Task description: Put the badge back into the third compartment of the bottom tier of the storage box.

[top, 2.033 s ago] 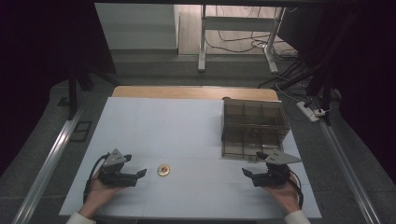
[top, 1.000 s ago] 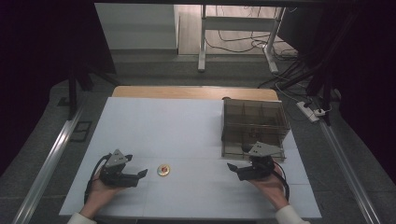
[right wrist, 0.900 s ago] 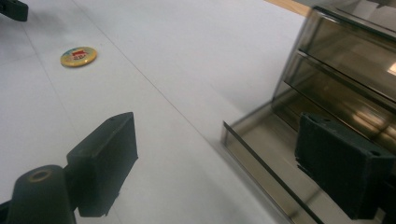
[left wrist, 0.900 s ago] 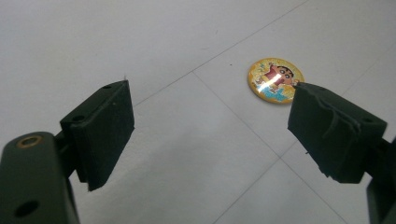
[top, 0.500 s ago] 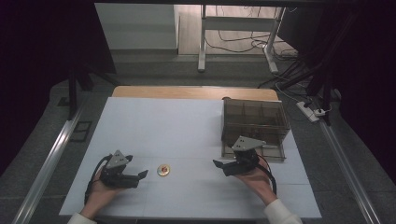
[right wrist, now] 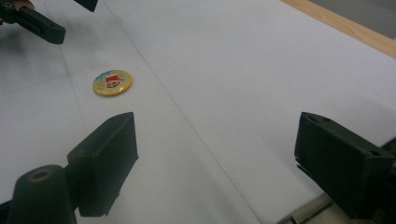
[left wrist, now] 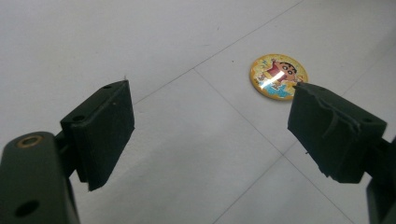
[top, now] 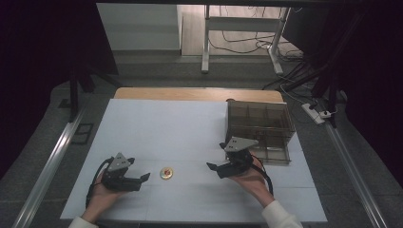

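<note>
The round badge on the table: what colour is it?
Yellow badge, cartoon figure in red; left gripper view.

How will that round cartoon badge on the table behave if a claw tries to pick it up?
The badge lies flat and thin on the white table, so the jaws may struggle to get under it. Its glossy face shows glare, so it probably slides when pushed. It looks stiff and light.

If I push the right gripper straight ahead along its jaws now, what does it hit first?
Probably the badge, though not dead on. The right gripper points left across the table with its jaws open, and the badge lies ahead, left of the jaw line. Beyond it sits the left gripper. Depth is hard to judge.
</note>
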`<state>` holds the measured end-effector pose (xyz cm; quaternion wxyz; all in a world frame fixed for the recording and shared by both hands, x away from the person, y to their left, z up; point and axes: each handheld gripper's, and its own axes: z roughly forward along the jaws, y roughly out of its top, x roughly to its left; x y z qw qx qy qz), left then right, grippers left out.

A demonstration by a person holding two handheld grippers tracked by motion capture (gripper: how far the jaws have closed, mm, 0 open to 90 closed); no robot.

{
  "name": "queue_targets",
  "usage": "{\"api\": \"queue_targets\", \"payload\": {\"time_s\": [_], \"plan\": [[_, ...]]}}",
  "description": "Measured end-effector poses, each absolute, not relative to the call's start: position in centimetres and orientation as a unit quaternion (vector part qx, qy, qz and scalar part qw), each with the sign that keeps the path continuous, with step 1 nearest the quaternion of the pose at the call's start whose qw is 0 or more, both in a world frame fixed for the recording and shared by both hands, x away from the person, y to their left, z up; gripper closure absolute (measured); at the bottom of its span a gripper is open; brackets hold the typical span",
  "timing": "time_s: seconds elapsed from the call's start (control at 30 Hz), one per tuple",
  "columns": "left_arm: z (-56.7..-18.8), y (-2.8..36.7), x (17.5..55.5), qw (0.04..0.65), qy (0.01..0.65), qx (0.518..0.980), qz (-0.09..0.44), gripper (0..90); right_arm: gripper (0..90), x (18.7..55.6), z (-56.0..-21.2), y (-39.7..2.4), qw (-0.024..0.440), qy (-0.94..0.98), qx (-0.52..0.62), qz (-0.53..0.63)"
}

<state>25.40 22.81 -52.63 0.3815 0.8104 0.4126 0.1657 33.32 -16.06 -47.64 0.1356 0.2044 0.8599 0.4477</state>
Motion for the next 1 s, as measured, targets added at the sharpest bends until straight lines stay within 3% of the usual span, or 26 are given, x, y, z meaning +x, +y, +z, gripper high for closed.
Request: {"api": "queue_targets", "payload": {"time_s": [1.0], "plan": [[-52.8, 22.6, 25.5, 0.376, 0.410, 0.814, 0.166, 14.8, 12.8, 34.0, -47.7, -10.7, 0.106, 0.873, 0.167, 0.446]]}}
